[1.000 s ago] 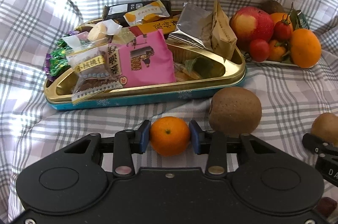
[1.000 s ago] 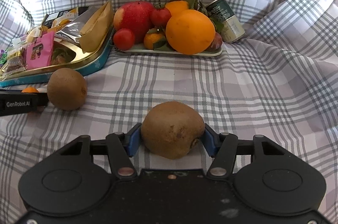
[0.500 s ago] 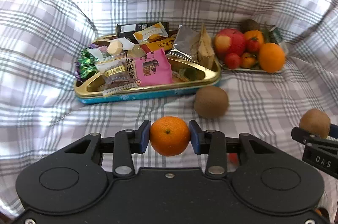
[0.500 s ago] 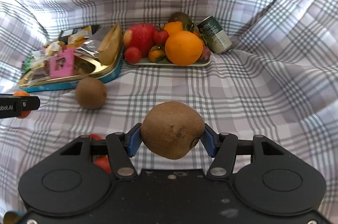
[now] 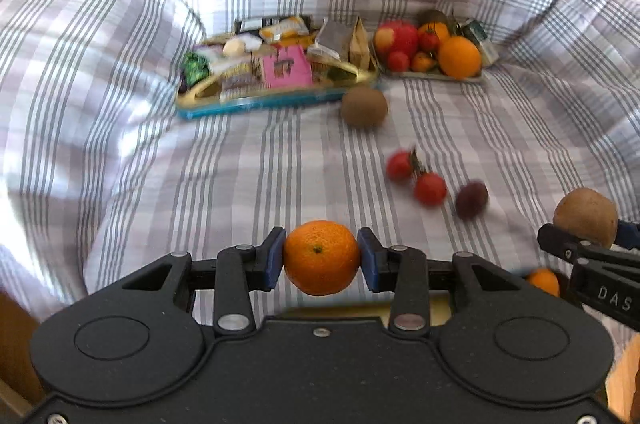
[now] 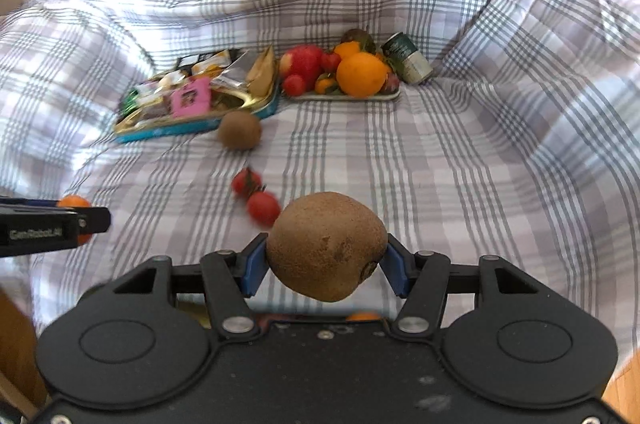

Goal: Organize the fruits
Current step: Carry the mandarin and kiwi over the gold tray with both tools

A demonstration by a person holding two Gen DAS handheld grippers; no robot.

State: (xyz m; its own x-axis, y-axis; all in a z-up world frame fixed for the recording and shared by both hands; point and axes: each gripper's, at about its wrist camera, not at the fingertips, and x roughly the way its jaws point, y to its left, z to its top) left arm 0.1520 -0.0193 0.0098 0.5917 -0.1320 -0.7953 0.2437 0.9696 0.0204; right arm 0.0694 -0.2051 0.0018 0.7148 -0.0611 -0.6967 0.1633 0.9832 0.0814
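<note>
Grey-checked cloth-covered bed (image 5: pixel 280 163) is filling both frames. Left tool (image 5: pixel 321 258) is gripping a small orange mandarin (image 5: pixel 321 258) at lower centre; right tool (image 6: pixel 326 248) is pinching a brown fuzzy kiwi (image 6: pixel 326 248) at lower centre. Risk: round fruit slipping from narrow pads mid-carry.

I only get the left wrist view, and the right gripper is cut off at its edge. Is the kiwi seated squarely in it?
Observer: Yes. In the right wrist view, the right gripper has both blue pads pressed on opposite sides of the kiwi.
Operator: Good. What is half hidden behind the big orange on the fruit tray?
Observer: A green can, lying tilted just past the right end of the fruit tray, beside the orange.
</note>
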